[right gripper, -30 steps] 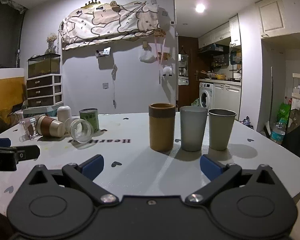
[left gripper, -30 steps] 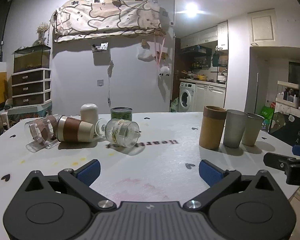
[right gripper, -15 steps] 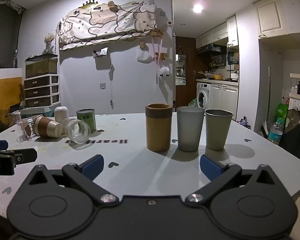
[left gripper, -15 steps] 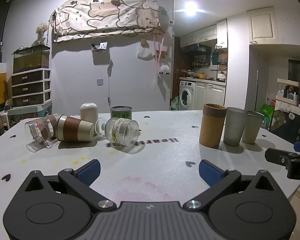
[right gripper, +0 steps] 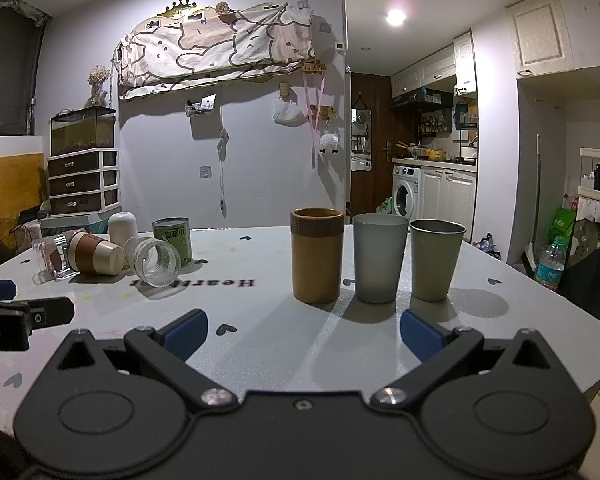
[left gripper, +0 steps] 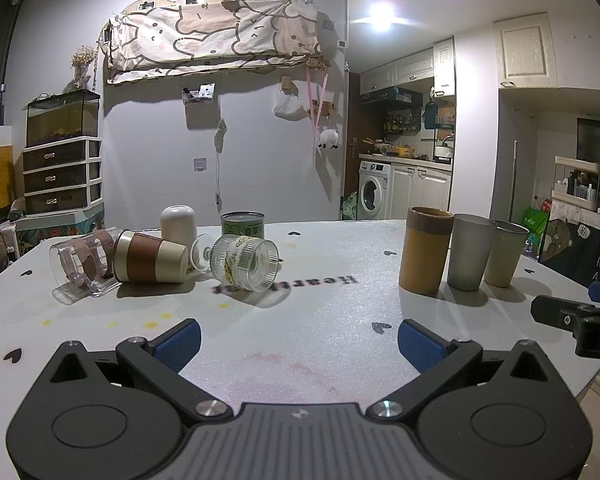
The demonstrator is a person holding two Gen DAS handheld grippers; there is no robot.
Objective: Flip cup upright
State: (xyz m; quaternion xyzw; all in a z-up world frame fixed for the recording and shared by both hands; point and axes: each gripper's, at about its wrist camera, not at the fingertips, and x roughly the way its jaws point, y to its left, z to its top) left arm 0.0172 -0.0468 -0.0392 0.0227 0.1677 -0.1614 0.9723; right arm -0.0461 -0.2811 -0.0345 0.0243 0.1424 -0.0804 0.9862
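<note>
Three cups lie on their sides on the white table: a ribbed clear glass point(left gripper: 246, 263) point(right gripper: 157, 262), a brown-and-cream cup point(left gripper: 150, 257) point(right gripper: 94, 254) and a clear cup with brown bands point(left gripper: 80, 259) point(right gripper: 46, 258). My left gripper point(left gripper: 299, 340) is open and empty, a good way in front of the ribbed glass. My right gripper point(right gripper: 303, 331) is open and empty, in front of three upright cups: tan point(right gripper: 317, 255) point(left gripper: 426, 255), grey point(right gripper: 379, 258) point(left gripper: 469, 252) and olive point(right gripper: 435, 260) point(left gripper: 505, 253).
A green can point(left gripper: 243, 225) point(right gripper: 173, 238) and a white upside-down cup point(left gripper: 177, 224) point(right gripper: 122, 227) stand behind the fallen cups. The table's right edge point(right gripper: 548, 292) is close to the olive cup. Each gripper shows at the side of the other's view.
Both grippers have drifted slightly; the views shift a little. No cup has moved and both jaws stay open.
</note>
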